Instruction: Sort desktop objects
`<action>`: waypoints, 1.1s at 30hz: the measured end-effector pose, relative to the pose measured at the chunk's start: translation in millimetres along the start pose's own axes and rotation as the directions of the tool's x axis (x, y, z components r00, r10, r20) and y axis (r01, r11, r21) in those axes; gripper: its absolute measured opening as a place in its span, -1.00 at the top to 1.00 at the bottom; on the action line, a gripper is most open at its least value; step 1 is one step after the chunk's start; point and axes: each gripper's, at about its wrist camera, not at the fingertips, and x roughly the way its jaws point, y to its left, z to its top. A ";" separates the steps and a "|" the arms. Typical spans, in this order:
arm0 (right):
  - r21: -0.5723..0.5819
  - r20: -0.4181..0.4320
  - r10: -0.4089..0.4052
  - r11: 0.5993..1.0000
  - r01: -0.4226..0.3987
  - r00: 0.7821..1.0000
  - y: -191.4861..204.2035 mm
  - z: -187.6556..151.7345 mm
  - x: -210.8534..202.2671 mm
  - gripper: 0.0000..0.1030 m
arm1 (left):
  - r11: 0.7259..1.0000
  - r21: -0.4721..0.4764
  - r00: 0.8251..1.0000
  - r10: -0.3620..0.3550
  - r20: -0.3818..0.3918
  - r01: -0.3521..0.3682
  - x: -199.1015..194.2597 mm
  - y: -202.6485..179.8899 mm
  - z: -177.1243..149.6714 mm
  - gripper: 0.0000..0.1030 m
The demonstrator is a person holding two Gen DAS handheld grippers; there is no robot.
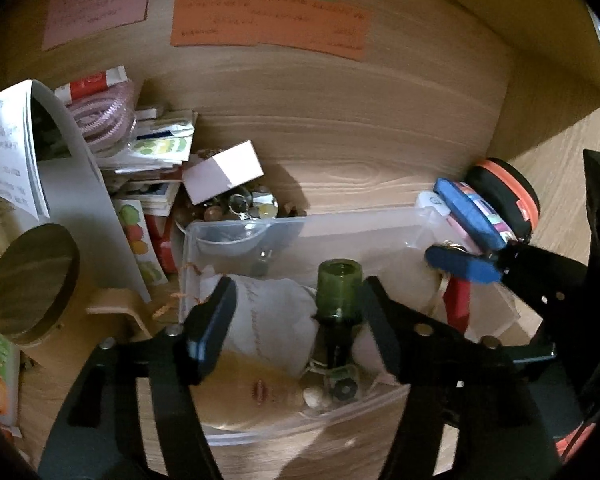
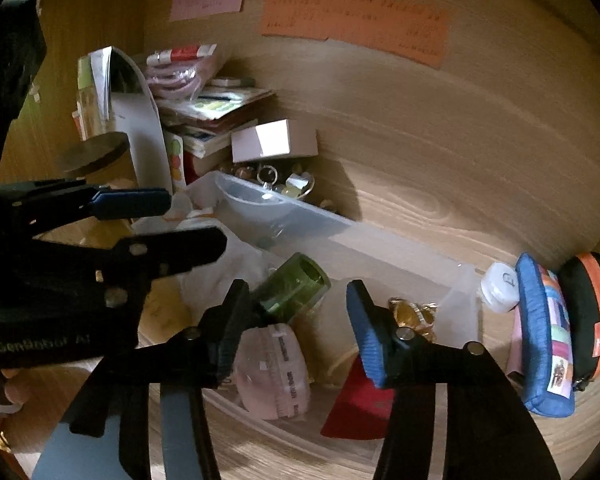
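Left wrist view looks down on a clear plastic bin (image 1: 284,232) sitting on the wooden desk (image 1: 360,140). The left claw (image 1: 296,312) hangs over the bin with its jaws spread; a green bottle (image 1: 338,292) stands between them, close against the right finger, and no pad presses on it, so this claw is released. A white cloth pouch (image 1: 268,320) lies in the bin beside the bottle. The right claw (image 1: 466,262) reaches in over the bin's right end, a red item (image 1: 458,302) just below it.

From the right wrist view, the right claw (image 2: 296,316) is also parted and grips nothing. The green bottle (image 2: 294,290) lies tilted by its left finger, a pink pouch (image 2: 272,372) under it, a gold trinket (image 2: 414,314) and a red piece (image 2: 358,404) nearby in the bin (image 2: 340,228).

Outside the bin's right end stand a blue pouch (image 2: 540,332), an orange-and-black case (image 2: 592,312) and a white cap (image 2: 500,286). A pile of booklets and packets (image 1: 148,148) and a small white box (image 1: 224,170) sit toward the desk's back left corner.
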 end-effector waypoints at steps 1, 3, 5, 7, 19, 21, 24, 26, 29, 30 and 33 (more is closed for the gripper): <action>0.001 0.005 -0.012 1.000 0.012 1.000 -0.7 0.4 -1.7 -0.13 | 1.000 -0.001 1.000 0.002 -0.001 -0.002 -0.3 -0.6 -0.2 -0.34; 0.003 0.018 -0.059 0.998 0.059 0.998 -2.7 1.3 -6.2 -0.27 | 1.000 -0.003 1.000 0.006 -0.002 -0.006 -1.4 -2.0 0.3 -0.41; -0.003 0.029 -0.089 0.996 0.089 0.996 -3.7 2.3 -12.0 -0.34 | 1.000 -0.011 1.000 0.004 -0.002 -0.004 -4.7 -2.1 1.2 -0.45; -0.001 0.044 -0.116 0.993 0.116 0.992 -5.1 3.0 -20.3 -0.47 | 1.000 -0.013 1.000 0.016 0.005 -0.016 -10.2 -2.9 1.8 -0.48; 0.054 0.036 -0.194 0.980 0.192 0.980 -19.9 -13.5 -59.6 -0.74 | 0.998 -0.045 0.998 0.048 0.037 -0.046 -49.7 -9.5 -6.1 -0.86; 0.074 0.040 -0.197 0.978 0.194 0.980 -21.0 -16.8 -67.6 -0.77 | 0.997 -0.055 0.997 0.053 0.052 -0.050 -59.8 -11.1 -8.2 -0.87; 0.088 0.049 -0.203 0.976 0.198 0.978 -21.0 -22.2 -80.0 -0.78 | 0.996 -0.062 0.995 0.070 0.075 -0.065 -76.0 -13.3 -12.9 -0.93; 0.100 0.058 -0.204 0.975 0.198 0.977 -20.9 -26.3 -89.5 -0.80 | 0.995 -0.064 0.993 0.081 0.085 -0.076 -84.0 -14.2 -15.5 -0.94; 0.120 0.073 -0.201 0.974 0.191 0.977 -20.2 -30.3 -101.3 -0.82 | 0.991 -0.087 0.989 0.111 0.095 -0.103 -98.4 -14.6 -21.7 -0.95; 0.125 0.079 -0.202 0.974 0.191 0.976 -19.6 -31.5 -105.5 -0.82 | 0.990 -0.098 0.988 0.115 0.099 -0.105 -103.9 -14.4 -24.0 -0.95; 0.139 0.092 -0.210 0.971 0.196 0.973 -18.6 -34.3 -114.8 -0.83 | 0.986 -0.128 0.987 0.121 0.109 -0.107 -118.3 -13.2 -30.8 -0.96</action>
